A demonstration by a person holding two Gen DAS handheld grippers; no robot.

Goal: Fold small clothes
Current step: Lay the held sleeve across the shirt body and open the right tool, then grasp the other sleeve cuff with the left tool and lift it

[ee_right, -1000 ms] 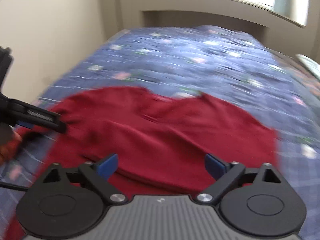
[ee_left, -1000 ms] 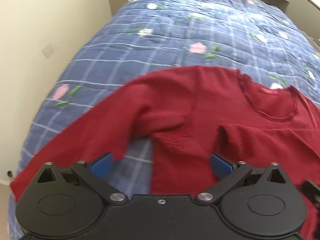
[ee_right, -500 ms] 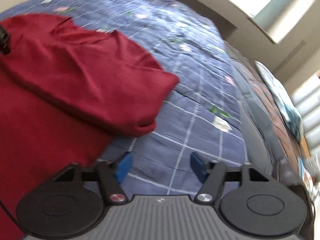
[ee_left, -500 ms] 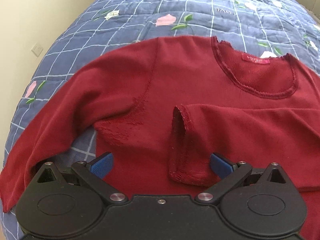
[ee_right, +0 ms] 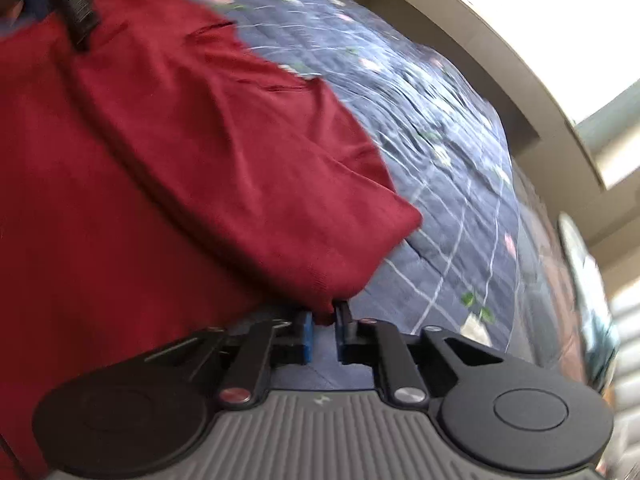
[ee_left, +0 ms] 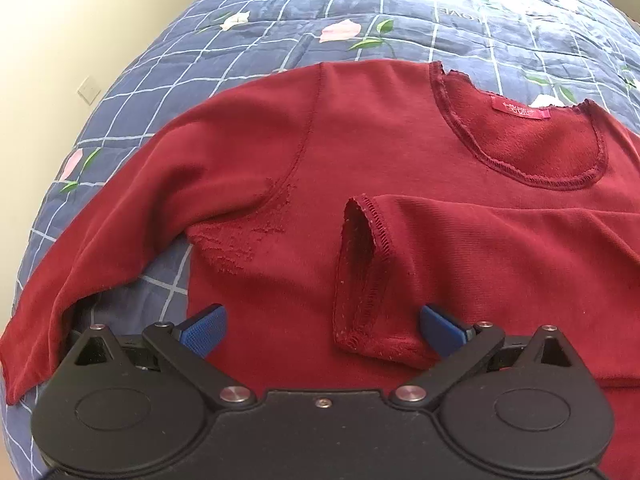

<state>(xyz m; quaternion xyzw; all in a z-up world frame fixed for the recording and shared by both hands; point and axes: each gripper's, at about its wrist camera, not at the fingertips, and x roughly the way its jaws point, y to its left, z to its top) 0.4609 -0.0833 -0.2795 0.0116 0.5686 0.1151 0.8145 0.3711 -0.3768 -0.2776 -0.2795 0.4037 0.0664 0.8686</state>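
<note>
A dark red long-sleeved sweater (ee_left: 380, 152) lies face up on the bed. One sleeve is folded across the chest, with its cuff (ee_left: 360, 272) near the middle. The other sleeve (ee_left: 100, 232) stretches out to the left. My left gripper (ee_left: 320, 328) is open and hovers just above the sweater's body, the cuff between its fingers. In the right wrist view my right gripper (ee_right: 323, 332) is shut on the folded edge of the sweater (ee_right: 200, 160) at its side. The view is blurred.
The bed has a blue checked quilt (ee_left: 360, 8) with pink and white flowers; it also shows in the right wrist view (ee_right: 460, 160). A cream wall (ee_left: 60, 40) with a socket is at the left. A window sill (ee_right: 500, 48) runs behind the bed.
My right gripper has closed from open onto the sweater's folded side edge. My left gripper has come a little closer over the sweater and stays open.
</note>
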